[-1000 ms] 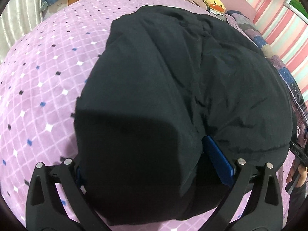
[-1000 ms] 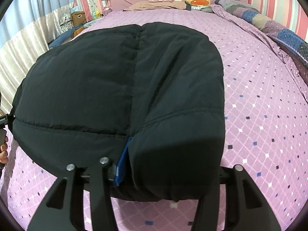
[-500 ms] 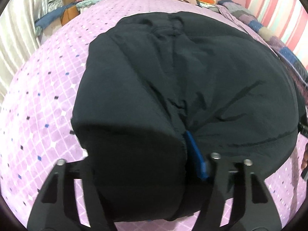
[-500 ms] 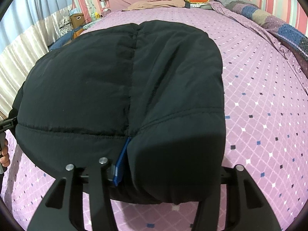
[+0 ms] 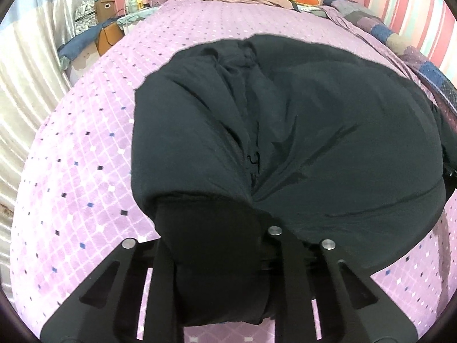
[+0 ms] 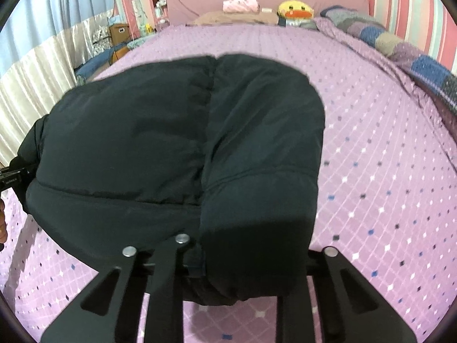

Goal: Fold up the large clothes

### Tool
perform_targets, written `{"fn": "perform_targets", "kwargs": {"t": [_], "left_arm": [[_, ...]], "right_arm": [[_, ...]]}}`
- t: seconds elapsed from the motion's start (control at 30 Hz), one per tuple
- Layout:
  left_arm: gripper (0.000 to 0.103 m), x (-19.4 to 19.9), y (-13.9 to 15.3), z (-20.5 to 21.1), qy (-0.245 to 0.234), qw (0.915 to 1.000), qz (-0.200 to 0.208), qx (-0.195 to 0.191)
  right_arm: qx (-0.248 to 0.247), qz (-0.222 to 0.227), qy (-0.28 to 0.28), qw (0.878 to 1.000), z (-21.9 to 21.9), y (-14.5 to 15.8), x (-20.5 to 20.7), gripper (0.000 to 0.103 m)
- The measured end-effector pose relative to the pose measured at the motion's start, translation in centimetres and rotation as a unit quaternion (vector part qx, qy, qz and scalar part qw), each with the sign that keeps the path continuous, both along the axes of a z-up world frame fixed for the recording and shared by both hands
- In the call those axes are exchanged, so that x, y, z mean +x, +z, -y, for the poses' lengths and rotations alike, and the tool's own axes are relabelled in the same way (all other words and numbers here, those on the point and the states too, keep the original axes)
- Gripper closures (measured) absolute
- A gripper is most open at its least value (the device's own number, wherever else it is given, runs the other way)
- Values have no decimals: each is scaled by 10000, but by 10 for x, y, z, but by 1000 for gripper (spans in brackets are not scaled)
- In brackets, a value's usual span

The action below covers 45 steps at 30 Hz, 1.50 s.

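A large black padded jacket (image 5: 285, 131) lies on the purple diamond-patterned bed (image 5: 85, 171), also in the right wrist view (image 6: 177, 143). My left gripper (image 5: 220, 245) is shut on the jacket's near left corner, a thick sleeve end, and the cloth hides the fingertips. My right gripper (image 6: 251, 251) is shut on the near right corner, its fingertips buried in cloth too. The near hem is lifted a little off the bed between both grippers. The left gripper's body (image 6: 14, 177) shows at the left edge of the right wrist view.
At the bed's head lie a brown pillow (image 6: 237, 17), a pink folded item (image 6: 241, 4) and a yellow duck plush (image 6: 295, 10). A patchwork quilt (image 6: 400, 48) runs along the right side. Curtain (image 5: 25, 85) and boxes (image 5: 104, 5) stand left of the bed.
Both grippers have closed further on the jacket corners and raised them; the blue fingertip pads are now hidden by cloth. The left view has swung up toward the bed's head.
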<state>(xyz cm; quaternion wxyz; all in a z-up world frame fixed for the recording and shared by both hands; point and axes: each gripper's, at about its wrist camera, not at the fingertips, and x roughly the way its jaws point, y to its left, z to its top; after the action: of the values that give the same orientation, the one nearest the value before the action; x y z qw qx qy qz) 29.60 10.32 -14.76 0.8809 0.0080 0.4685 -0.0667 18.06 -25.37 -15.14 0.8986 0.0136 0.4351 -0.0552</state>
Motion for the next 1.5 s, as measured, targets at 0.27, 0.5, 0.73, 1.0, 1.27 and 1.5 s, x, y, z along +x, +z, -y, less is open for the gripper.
{"fn": "perform_targets", "kwargs": {"t": [0.27,0.5,0.73,1.0,1.27,1.5], "left_arm": [[91,-43,77,10,24,9974,686,204],[93,-141,114,31,-164,9924,1190,258],[92,-214,75,22,-202,9965,807,81],[82,-201,49,9,-154,9975,579,-381],[30,-221,49,0,-36,9971,705,-290],[3,-270,48,-30,231,9939,1053,-245]], "right_arm": [[-881,1199,274,9885,-28,95,-34,88],[-1214,1614,374,9787,-38,121,-133,88],[-888,1006,7,9910,-16,68,-208,87],[-79,551,-332,9979,23,12,-201,78],[172,669,-530,9962,24,10,-221,34],[335,820,-714,9935,10,1,-237,29]]}}
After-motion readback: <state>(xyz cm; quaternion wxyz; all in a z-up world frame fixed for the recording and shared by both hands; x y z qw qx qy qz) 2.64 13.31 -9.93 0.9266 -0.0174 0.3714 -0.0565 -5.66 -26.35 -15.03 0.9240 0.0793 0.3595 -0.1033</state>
